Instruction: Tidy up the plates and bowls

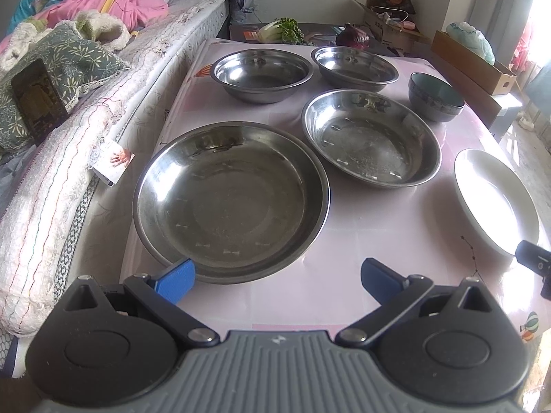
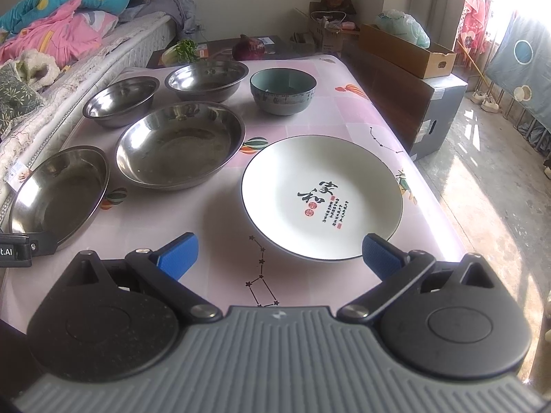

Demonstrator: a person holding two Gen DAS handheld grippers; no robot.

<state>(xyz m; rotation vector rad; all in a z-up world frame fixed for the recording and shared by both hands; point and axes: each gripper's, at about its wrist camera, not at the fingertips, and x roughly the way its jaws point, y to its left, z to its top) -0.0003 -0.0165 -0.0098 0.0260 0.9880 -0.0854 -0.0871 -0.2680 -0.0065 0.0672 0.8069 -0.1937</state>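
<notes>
In the left wrist view, the left gripper [image 1: 277,277] hangs low over the pink patterned table [image 1: 344,296] with its blue-padded jaws spread wide and nothing between them. The largest steel plate [image 1: 230,199] lies just ahead of the jaws, its near rim reaching down beside the left pad; it is shallow, dull grey and scuffed, with a wide flat floor. Ahead and to the right of the jaws sits a smaller steel plate [image 1: 372,137], shinier, with light flecks on its floor. Further ahead stand two deeper steel bowls, one [image 1: 261,74] on the left and one [image 1: 356,65] on the right. A dark ceramic bowl [image 1: 435,96] with a teal inside stands to the right of them. Far right of the jaws lies a white plate [image 1: 496,199], washed out by glare, with the tip of the right gripper [image 1: 532,261] at its near rim.

In the right wrist view, the right gripper [image 2: 279,256] also has its jaws wide apart and empty. The white plate [image 2: 322,196] lies just ahead of them, its near rim close to the right pad; it is round and glossy, with a thin dark edge line and black calligraphy with small red seals. Left of the jaws the largest steel plate [image 2: 58,192] is seen, the left gripper [image 2: 20,246] at its near rim. Ahead and left lie the smaller steel plate [image 2: 179,144], the two steel bowls [image 2: 120,101] [image 2: 206,81], and the ceramic bowl [image 2: 282,91], grey-green with a patterned band.
</notes>
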